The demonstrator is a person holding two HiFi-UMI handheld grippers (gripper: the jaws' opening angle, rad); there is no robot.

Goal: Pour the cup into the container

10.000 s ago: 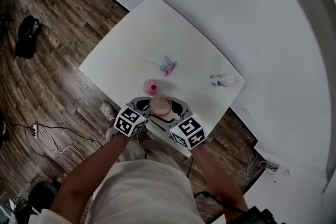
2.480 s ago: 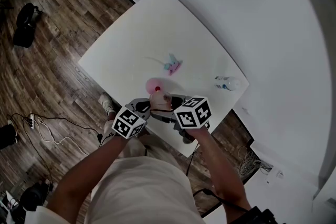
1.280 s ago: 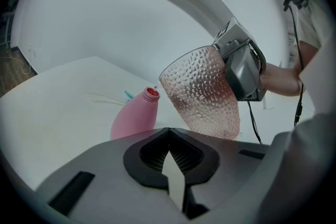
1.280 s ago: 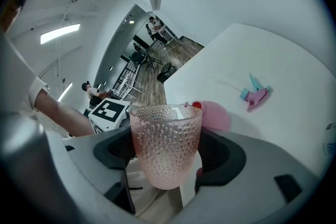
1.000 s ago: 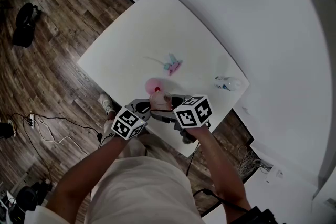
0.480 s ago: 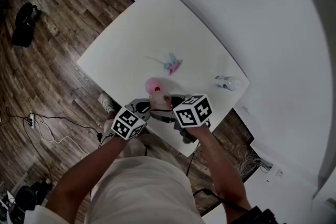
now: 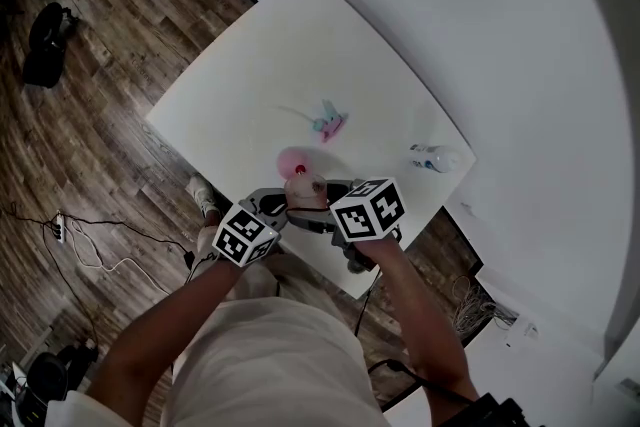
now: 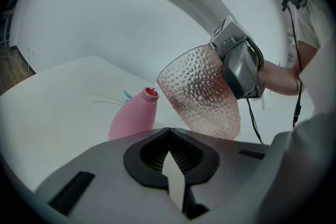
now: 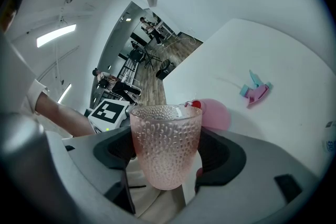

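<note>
Apparently the pour is well under way, or nearing its end: the right tongs are clamping the cup by its lower body, one jaw pressing on each side, and are tipping it so that its rim is leaning down toward the red mouth of the container. In the left gripper view the cup's lip is hanging just above and beside that mouth, seemingly not touching it, and no stream is showing clearly enough to confirm. Looking along the right gripper view, nothing is showing through the cup's wall, so I am judging that most of the contents, if there were any, are already out; what is left is finishing the tilt, righting the cup and setting it down. The left tongs are sitting closed on nothing, hovering just short of the container rather than steadying it. The cup is looking like translucent pink plastic or glass, covered in small raised dimples, tapering toward a rounded base. The container is standing on the white table near the person's edge, a smooth pink bottle shape narrowing to its red opening. A small pink and teal item is lying farther out on the table, well apart from the pouring.
</note>
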